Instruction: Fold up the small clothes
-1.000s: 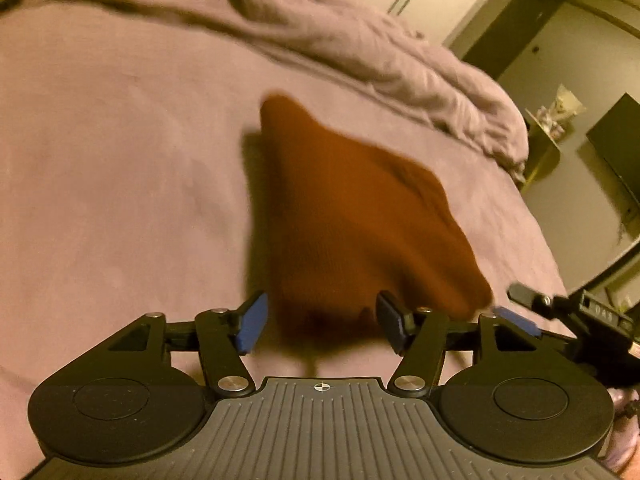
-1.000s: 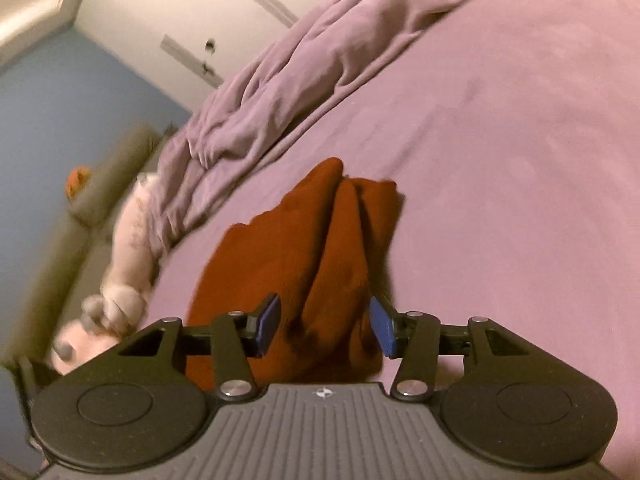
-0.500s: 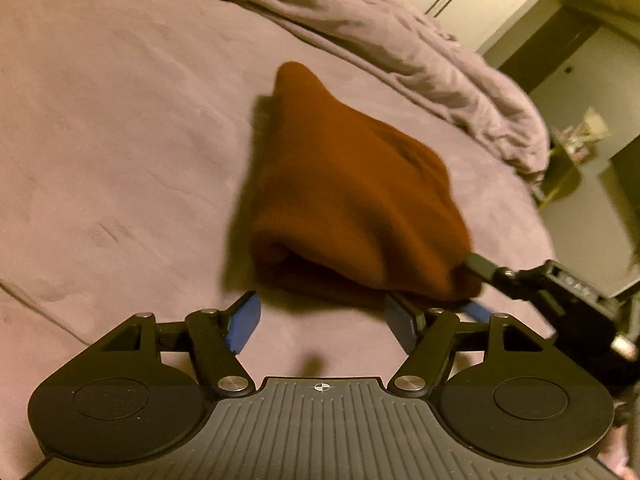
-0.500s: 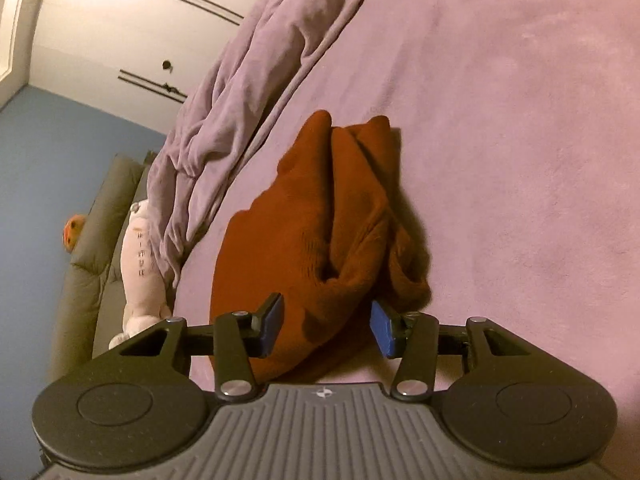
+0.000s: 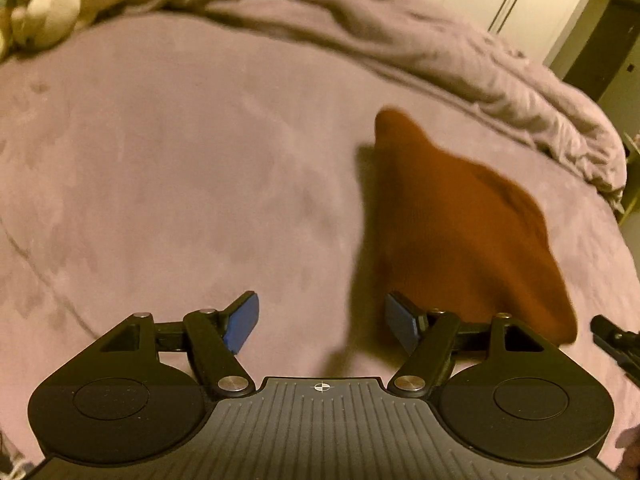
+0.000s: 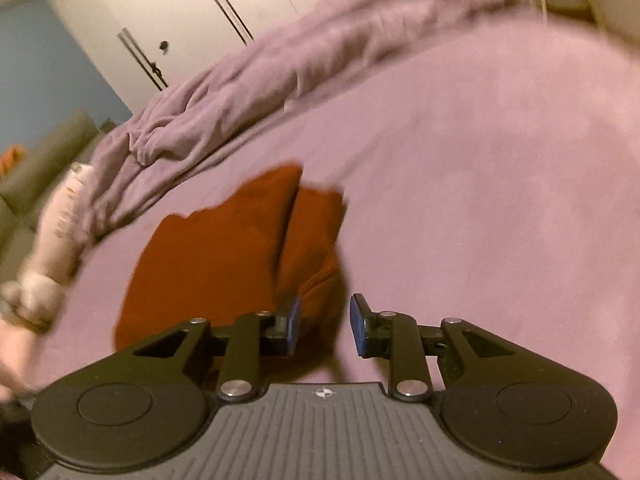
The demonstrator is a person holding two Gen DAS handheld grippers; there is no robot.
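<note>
One bed sheet (image 5: 168, 168), mauve, spreads under and ahead of both my tools; it's the flat work surface, so the garment lies on it. One rumpled blanket (image 5: 460, 52) sits bunched far beyond my fingertips, pushed back to leave room, I'd guess. One rust-brown garment (image 5: 452, 232), the only clothing item: already doubled into a thick wedge, lying ahead and right of my left gripper (image 5: 320, 324), its near edge by that tool's right pad. In the right view it lies ahead-left of my right gripper (image 6: 325, 326), hem close to the left pad. One plush toy (image 5: 44, 8) far ahead-left, off the work zone. Two grippers, four blue pads. Left jaws wide, just been opening, only sheet between them. Right jaws narrow, just been closing, nothing pinched that I can see. Fold looks released; both tools seem free of cloth.
</note>
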